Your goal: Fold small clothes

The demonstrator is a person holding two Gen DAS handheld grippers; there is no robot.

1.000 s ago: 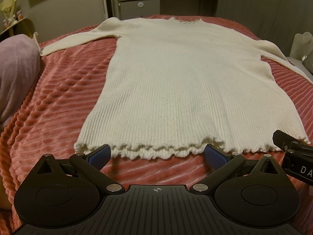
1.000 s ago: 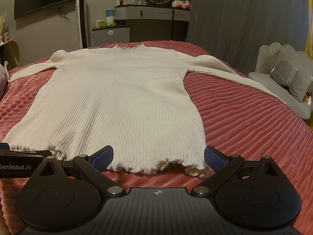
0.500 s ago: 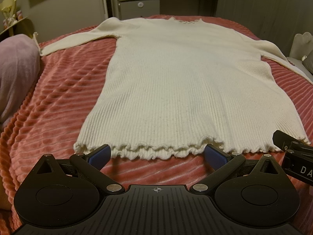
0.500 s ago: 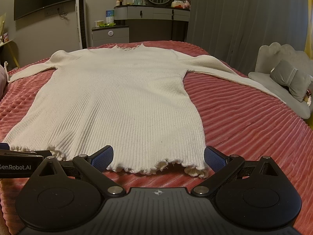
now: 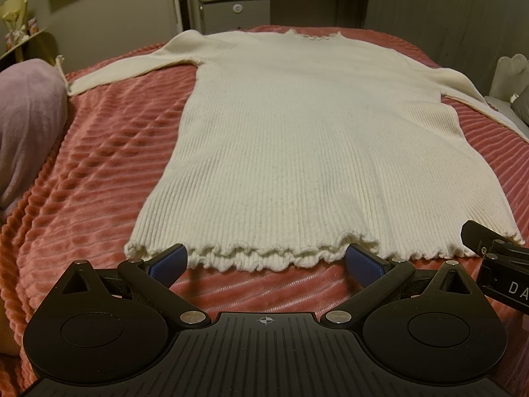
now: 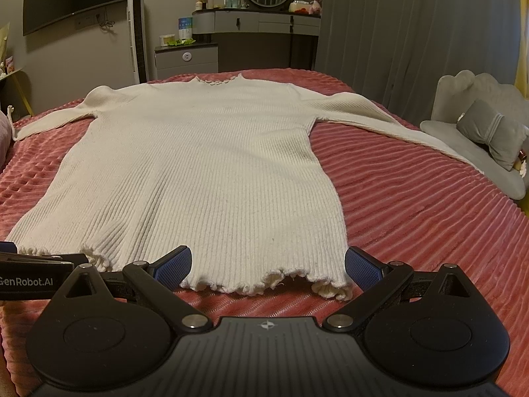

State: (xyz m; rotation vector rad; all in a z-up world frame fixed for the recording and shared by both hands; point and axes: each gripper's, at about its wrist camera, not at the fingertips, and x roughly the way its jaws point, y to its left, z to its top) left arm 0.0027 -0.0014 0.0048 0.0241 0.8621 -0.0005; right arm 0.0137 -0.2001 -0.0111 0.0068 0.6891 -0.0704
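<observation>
Pink bed (image 5: 99, 172) carries our white sweater (image 5: 310, 152) flat, sleeves out, ready to fold | hem lies at near edge so we can grab it | left gripper (image 5: 264, 259) wide, empty | right gripper (image 6: 267, 263) wide, empty

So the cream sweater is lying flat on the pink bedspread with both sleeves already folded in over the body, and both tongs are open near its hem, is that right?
Not quite: the sleeves are not folded in. Both wrist views show the cream sweater with its sleeves stretched out sideways on the pink bedspread. The rest holds: it lies flat, and the left tongs and right tongs are open near its hem.
</observation>
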